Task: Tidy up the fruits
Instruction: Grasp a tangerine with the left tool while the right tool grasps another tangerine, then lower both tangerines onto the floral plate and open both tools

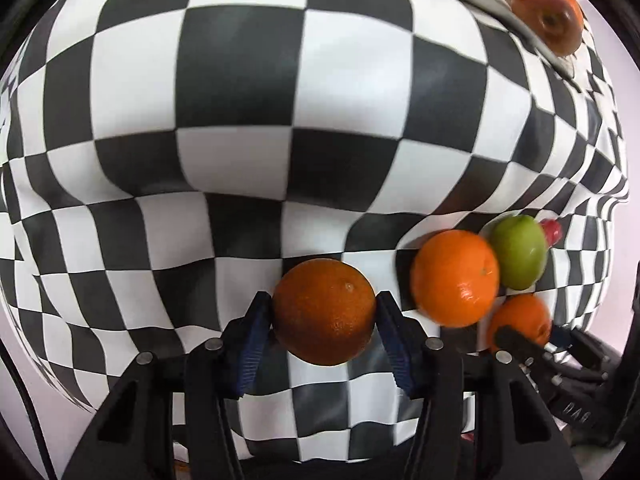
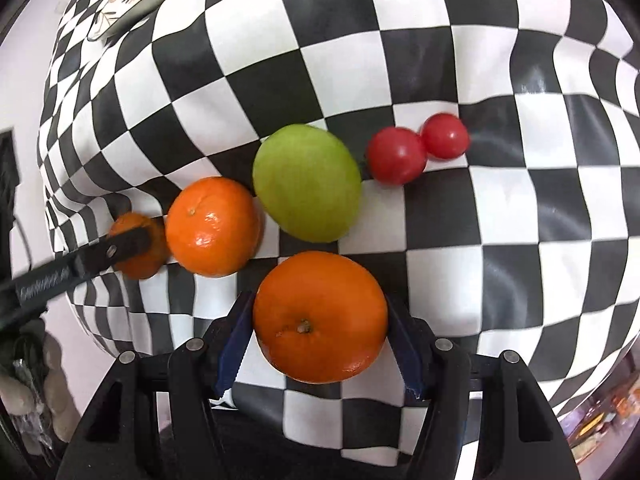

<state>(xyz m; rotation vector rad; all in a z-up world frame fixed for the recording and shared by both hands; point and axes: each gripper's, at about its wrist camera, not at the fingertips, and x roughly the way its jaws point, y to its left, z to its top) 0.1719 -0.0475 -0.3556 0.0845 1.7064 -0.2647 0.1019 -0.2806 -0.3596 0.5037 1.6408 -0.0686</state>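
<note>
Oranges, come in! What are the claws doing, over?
Left claw shut on dark orange. Right claw shut on big orange. Loose orange, green apple close ahead.

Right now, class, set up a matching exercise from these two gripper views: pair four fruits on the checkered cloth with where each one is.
Things:
1. dark orange
2. large orange
3. green apple
4. two red tomatoes

Places:
A. lying loose at the far end of the fruit row, beside the green apple
B. between the fingers of the left gripper
C. loose on the cloth between a free orange and the tomatoes
D. between the fingers of the right gripper

Pairs: 1-B, 2-D, 3-C, 4-A
</note>
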